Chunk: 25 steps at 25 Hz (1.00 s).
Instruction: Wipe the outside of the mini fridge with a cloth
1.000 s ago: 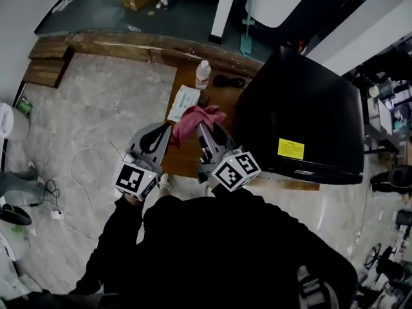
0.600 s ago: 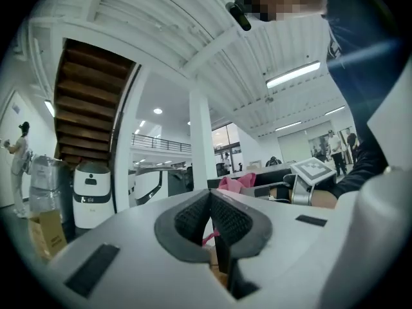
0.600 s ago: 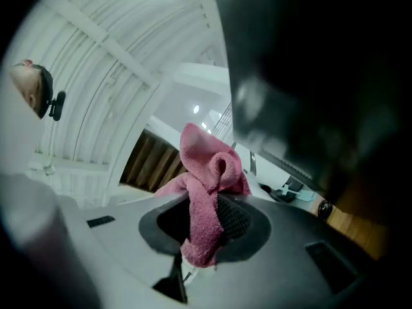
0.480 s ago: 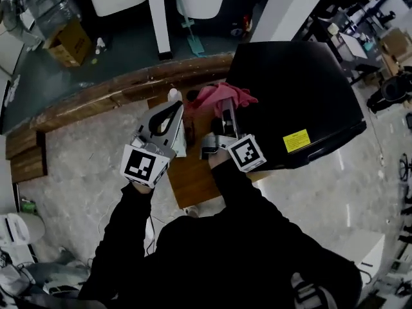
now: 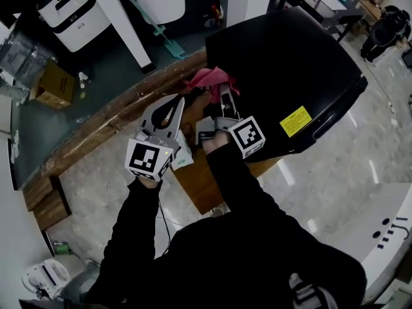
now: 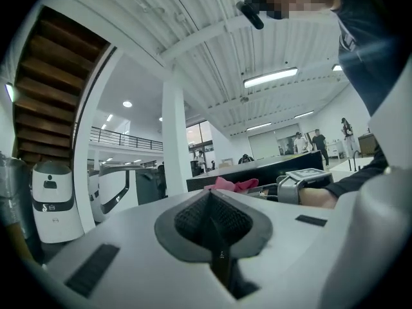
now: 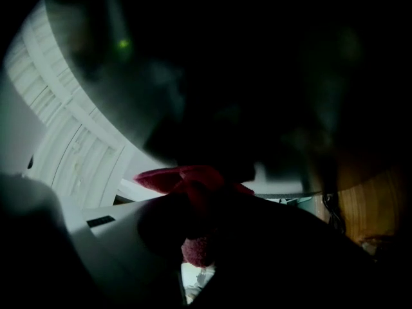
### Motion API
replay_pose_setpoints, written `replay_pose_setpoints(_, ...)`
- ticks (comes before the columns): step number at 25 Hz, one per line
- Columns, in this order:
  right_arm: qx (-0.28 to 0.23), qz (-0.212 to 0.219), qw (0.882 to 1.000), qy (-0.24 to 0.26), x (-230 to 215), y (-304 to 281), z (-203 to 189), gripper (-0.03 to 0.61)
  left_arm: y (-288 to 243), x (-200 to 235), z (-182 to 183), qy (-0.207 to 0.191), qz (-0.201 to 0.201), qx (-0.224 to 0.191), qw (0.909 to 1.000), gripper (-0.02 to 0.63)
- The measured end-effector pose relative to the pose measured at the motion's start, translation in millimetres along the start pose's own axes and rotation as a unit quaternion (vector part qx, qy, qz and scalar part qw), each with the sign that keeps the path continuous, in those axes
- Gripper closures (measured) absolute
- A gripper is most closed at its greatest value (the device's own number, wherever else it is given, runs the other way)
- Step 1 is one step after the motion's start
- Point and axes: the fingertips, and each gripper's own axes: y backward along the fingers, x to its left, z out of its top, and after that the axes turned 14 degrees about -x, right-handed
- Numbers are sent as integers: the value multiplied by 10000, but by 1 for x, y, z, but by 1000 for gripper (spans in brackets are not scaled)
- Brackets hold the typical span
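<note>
The black mini fridge (image 5: 290, 76) stands at the right of the head view, with a yellow label (image 5: 295, 121) near its front edge. My right gripper (image 5: 223, 90) is shut on a pink cloth (image 5: 209, 79), which is pressed against the fridge's left side near the top edge. In the right gripper view the pink cloth (image 7: 193, 201) bunches between the jaws against a dark surface. My left gripper (image 5: 179, 103) hovers to the left of the cloth, shut and holding nothing; in its own view the jaws (image 6: 215, 237) meet, and the pink cloth (image 6: 230, 185) shows beyond.
A wooden table (image 5: 212, 179) lies under the grippers, beside a long wooden ledge (image 5: 103, 124). A white packet (image 5: 183, 156) lies on the table under the left gripper. White machines (image 5: 64, 15) and a cardboard box (image 5: 51, 85) stand beyond the ledge.
The right gripper has carried the pink cloth up from above the table to the fridge's left side. The left gripper has lifted alongside it. The head view has swung round.
</note>
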Motion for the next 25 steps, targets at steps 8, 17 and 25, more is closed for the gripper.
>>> replay_pose_setpoints(8, -169, -357, 9985, -385, -56, 0, -10, 501, -17, -2, -66, 158, -290, 430, 9985, 607)
replay_pose_setpoints(17, -3, -1056, 9944, -27, -163, 3, -20, 500, -30, -9, -181, 585, -514, 1275, 9888, 607)
replay_pose_setpoints(25, 107, -1797, 9836, 106, -261, 20, -25, 500, -26, -32, -273, 933, -689, 2057, 9717, 607)
